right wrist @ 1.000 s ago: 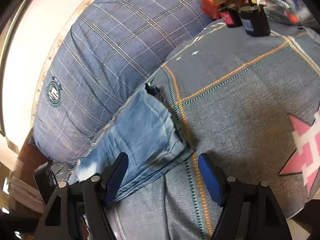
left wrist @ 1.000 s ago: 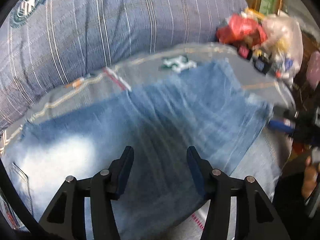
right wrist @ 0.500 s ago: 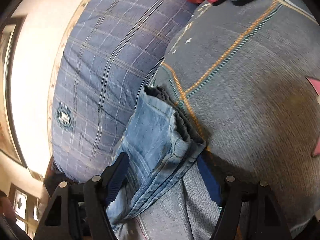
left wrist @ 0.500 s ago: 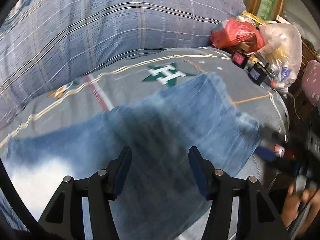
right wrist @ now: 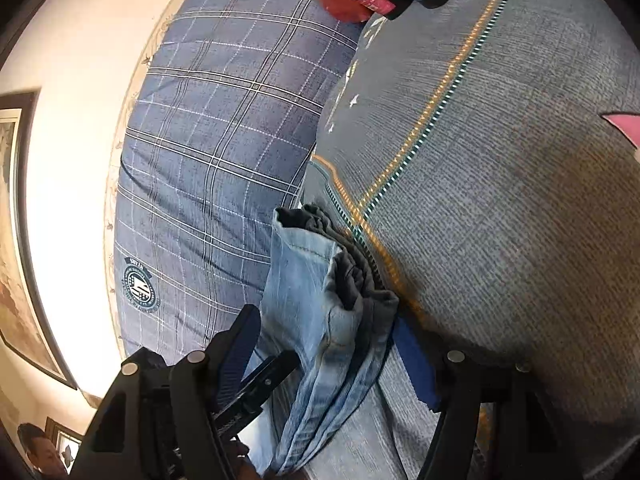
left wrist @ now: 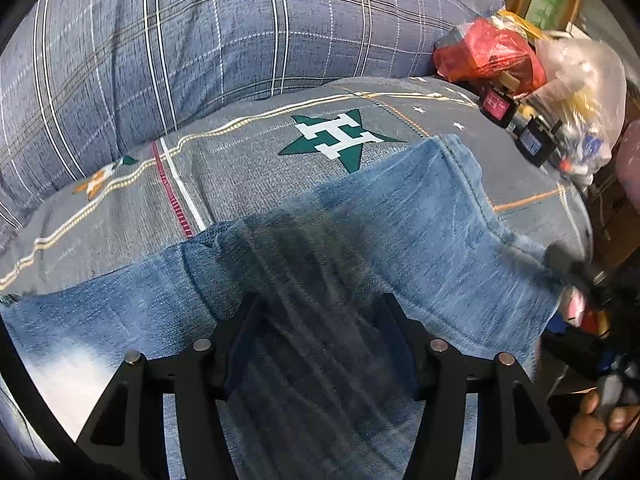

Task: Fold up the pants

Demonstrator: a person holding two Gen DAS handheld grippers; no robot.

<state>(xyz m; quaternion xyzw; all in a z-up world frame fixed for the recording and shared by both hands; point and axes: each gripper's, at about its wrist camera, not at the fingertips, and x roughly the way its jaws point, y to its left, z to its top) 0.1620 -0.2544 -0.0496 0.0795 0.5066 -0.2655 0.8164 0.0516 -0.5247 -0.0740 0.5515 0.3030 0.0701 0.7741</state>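
Note:
Blue denim pants (left wrist: 380, 240) lie across the grey patterned bed cover (left wrist: 256, 160), one leg laid over the rest. My left gripper (left wrist: 320, 320) is open just above the pants' middle, fingers wide apart. In the right wrist view the leg hems (right wrist: 316, 280) stand bunched and raised between the open fingers of my right gripper (right wrist: 328, 344). The hems sit closer to its right finger; I cannot tell whether they touch. The right gripper also shows at the right edge of the left wrist view (left wrist: 580, 276), at the hem end.
A big blue plaid pillow (left wrist: 200, 40) runs along the back. Red and clear plastic bags (left wrist: 500, 56) and small dark boxes (left wrist: 532, 144) sit at the bed's far right corner. A framed picture (right wrist: 16, 240) hangs on the wall at left.
The right gripper has moved onto the hem end, which now stands raised and bunched between its fingers. The left gripper has dropped closer to the pants.

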